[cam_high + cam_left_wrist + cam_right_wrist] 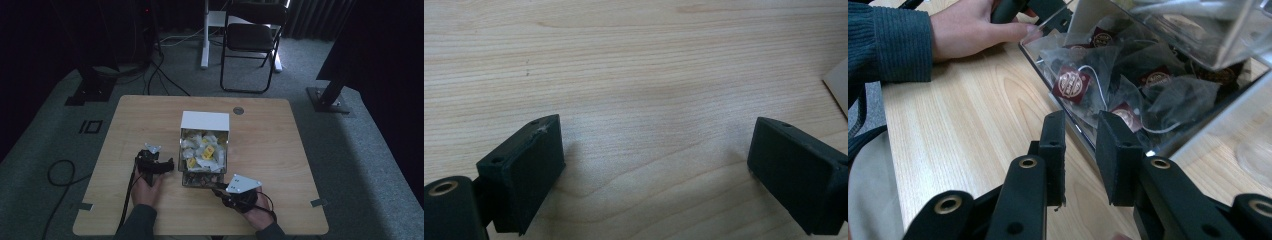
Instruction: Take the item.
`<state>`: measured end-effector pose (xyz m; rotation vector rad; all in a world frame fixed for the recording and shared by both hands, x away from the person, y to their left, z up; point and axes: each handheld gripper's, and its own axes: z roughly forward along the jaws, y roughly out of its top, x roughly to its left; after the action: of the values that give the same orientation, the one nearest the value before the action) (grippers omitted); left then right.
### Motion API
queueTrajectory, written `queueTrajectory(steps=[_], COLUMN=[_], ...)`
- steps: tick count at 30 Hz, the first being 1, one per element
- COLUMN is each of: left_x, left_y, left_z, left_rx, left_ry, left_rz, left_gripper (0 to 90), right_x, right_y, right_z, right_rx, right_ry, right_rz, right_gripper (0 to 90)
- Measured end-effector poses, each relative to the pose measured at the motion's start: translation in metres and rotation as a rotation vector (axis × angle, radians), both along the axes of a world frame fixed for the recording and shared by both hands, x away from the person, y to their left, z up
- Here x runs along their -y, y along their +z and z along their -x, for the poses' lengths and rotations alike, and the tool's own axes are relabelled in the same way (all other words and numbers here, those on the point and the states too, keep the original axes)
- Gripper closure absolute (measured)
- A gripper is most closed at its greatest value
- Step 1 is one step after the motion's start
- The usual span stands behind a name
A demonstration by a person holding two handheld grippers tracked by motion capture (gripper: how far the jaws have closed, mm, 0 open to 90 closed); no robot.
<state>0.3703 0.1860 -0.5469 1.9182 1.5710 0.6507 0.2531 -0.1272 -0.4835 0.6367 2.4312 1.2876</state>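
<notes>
Table [280, 150]: pale wood top with rounded corners, standing on grey carpet; a small round grey fitting [238, 110] is set in near the far edge.

Folding chair [252, 37]: black, on the floor beyond the table, well apart from it.

Box [204, 150]: clear plastic with a white lid or upper panel at the far end, standing near the middle of the table between the two grippers. The upper section holds pale sachets with yellow tags [202, 150]. The lower section, seen up close in the right gripper view, holds dark mesh tea bags [1108, 80] with dark red round labels and white strings.

Left hand [146, 190]: comes in from the bottom edge in a dark ribbed sleeve [890, 42], resting on the table just left of the box. In the right gripper view its fingers [973, 27] lie against the box's near corner.

Left gripper [165, 165]: black, pointing toward the left wall of the box, close beside it. Its own view shows the jaws spread wide over bare wood with nothing between them; a pale corner at the right edge of that view is probably the box, though too little shows to be sure.

Right gripper [1080, 145]: black with a grey three-cornered plate on top, at the near right corner of the box. Jaws nearly together, a narrow gap left between them, gripping nothing; their tips sit just at the clear front wall of the lower section.
</notes>
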Motion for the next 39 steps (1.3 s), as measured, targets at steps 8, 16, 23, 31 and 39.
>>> queueTrajectory(steps=[8,16,23,31,39], left_x=[0.000,0.000,0.000,0.000,0.000], left_y=[0.000,0.000,0.000,0.000,0.000], left_z=[0.000,0.000,0.000,0.000,0.000], left_rx=[0.000,0.000,0.000,0.000,0.000], left_ry=[0.000,0.000,0.000,0.000,0.000], left_rz=[0.000,0.000,0.000,0.000,0.000], left_gripper=[8.4,8.5,8.5,8.5,8.4], right_x=[-0.013,-0.019,-0.019,-0.021,-0.020], right_y=[-0.003,-0.008,-0.007,-0.005,-0.003], right_z=[-0.006,-0.008,-0.007,0.001,0.006], right_rx=[0.009,0.006,0.006,0.018,0.017], right_ry=[0.009,0.016,0.028,0.046,0.055], right_rz=[0.012,0.042,0.048,0.068,0.080], right_gripper=[73.8,71.9,74.5,75.2,74.4])
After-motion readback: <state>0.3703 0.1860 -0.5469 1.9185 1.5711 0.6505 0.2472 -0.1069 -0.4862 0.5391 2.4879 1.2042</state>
